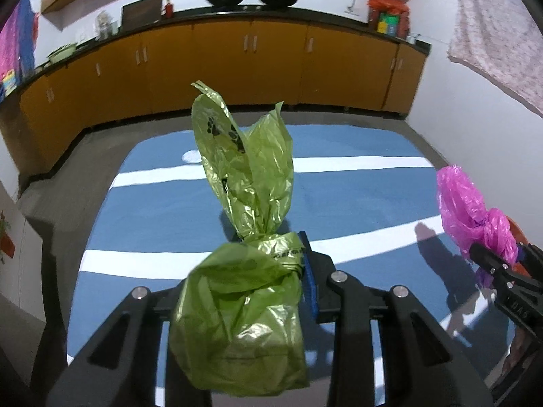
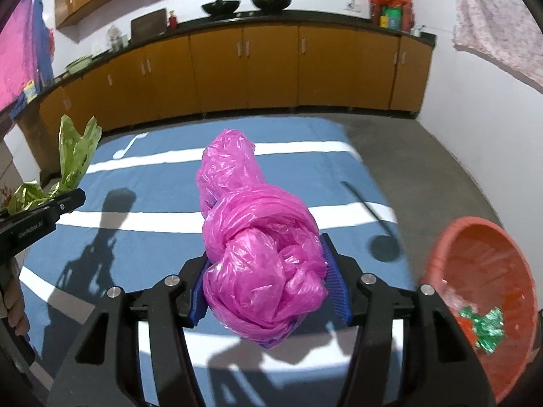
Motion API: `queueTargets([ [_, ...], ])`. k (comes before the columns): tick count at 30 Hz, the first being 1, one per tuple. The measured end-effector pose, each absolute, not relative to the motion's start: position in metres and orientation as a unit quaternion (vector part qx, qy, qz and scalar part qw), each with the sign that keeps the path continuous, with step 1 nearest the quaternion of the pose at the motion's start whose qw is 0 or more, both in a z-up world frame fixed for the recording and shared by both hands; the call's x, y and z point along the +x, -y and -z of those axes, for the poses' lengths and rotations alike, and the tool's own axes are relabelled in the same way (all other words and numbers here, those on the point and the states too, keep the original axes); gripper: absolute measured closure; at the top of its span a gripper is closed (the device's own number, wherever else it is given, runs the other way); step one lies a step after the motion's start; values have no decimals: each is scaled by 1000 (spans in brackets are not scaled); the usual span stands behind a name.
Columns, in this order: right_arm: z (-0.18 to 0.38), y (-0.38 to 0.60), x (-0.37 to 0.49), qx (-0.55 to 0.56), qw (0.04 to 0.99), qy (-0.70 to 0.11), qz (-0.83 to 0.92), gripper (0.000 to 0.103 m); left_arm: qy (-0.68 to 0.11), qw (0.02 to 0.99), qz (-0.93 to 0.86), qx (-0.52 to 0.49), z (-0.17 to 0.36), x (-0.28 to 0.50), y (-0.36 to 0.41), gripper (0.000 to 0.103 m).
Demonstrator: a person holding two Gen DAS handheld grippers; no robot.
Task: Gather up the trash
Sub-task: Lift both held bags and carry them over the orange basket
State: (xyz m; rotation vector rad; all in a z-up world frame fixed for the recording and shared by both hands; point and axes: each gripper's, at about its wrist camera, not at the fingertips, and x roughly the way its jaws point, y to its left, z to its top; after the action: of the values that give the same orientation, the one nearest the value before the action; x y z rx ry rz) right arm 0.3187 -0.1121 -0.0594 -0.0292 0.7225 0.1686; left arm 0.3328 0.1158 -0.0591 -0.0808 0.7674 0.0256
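Note:
My left gripper [image 1: 268, 271] is shut on a knotted green plastic bag [image 1: 244, 237] with black paw prints, held above the blue mat. It also shows at the left edge of the right wrist view [image 2: 76, 156]. My right gripper [image 2: 268, 281] is shut on a knotted pink plastic bag [image 2: 258, 240], also held above the mat. The pink bag shows at the right of the left wrist view [image 1: 468, 210]. A red basket [image 2: 482, 305] with green and red wrappers inside sits low at the right, just beside my right gripper.
A blue mat with white stripes [image 2: 163, 217] covers the grey floor. Orange cabinets under a black counter [image 1: 251, 54] with woks line the far wall. A patterned cloth [image 1: 502, 34] hangs at the right. A dark long-handled tool [image 2: 373, 224] lies on the mat.

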Motion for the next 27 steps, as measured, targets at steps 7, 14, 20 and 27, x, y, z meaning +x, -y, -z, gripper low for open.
queueTargets([
  [7, 37, 149, 291, 6, 944, -327, -47, 46, -356, 934, 19, -22, 36, 310, -77, 71],
  [14, 21, 176, 272, 21, 952, -304, -17, 46, -338, 940, 52, -2, 15, 287, -42, 71],
  [20, 12, 197, 258, 27, 957, -290, 4, 46, -327, 942, 80, 10, 3, 274, -11, 71],
  [27, 7, 217, 242, 37, 960, -278, 24, 46, -318, 941, 109, 23, -7, 261, 27, 71],
])
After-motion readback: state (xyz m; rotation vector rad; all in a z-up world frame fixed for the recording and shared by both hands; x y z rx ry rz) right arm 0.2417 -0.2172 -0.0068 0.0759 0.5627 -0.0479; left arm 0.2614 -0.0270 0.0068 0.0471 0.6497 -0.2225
